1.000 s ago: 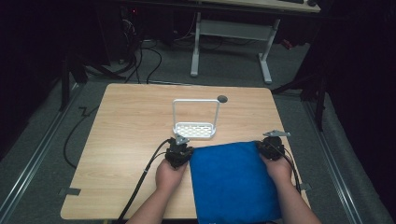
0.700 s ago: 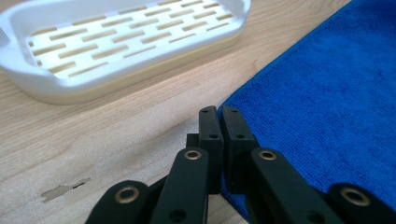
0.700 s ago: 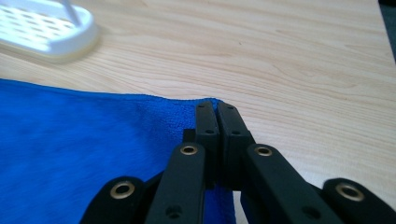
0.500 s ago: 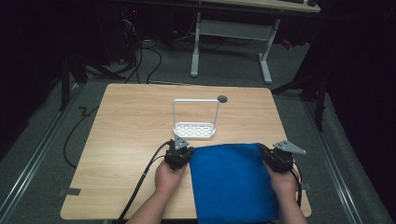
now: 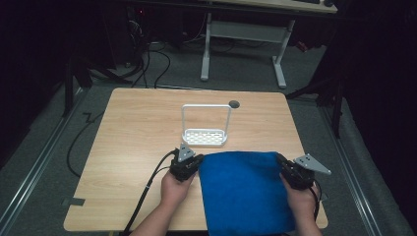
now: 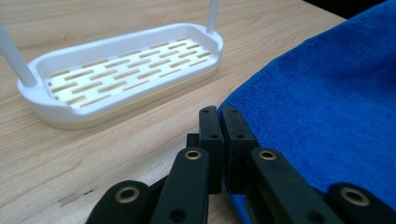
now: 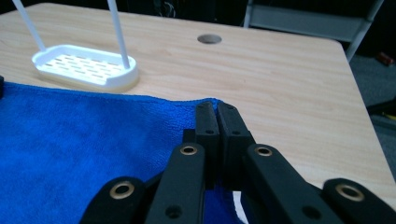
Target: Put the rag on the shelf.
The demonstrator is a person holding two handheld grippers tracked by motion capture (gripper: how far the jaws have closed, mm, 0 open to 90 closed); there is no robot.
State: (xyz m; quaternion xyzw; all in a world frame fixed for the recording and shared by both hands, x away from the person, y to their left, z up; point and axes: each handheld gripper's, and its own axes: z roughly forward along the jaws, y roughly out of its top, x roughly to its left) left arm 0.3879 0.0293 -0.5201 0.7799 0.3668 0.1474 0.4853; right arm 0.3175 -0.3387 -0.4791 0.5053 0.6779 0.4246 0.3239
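Gripping a blue microfibre towel at its two far corners, a person at a light wooden desk holds a pair of tongs in each hand. The left tongs are clamped tight on the towel's far left corner; in the left gripper view the black jaws meet with the blue edge pinched between them. The right tongs are likewise closed on the far right corner, and in the right gripper view a sliver of blue cloth shows between the pressed tips. The towel lies spread flat on the near half of the desk between the two hands, its near edge reaching the desk's front edge. Just beyond its far edge, close to the left tongs, stands a white slotted tray with a tall hoop handle, upright and apart from the cloth. A round cable hole sits farther back in the desk.
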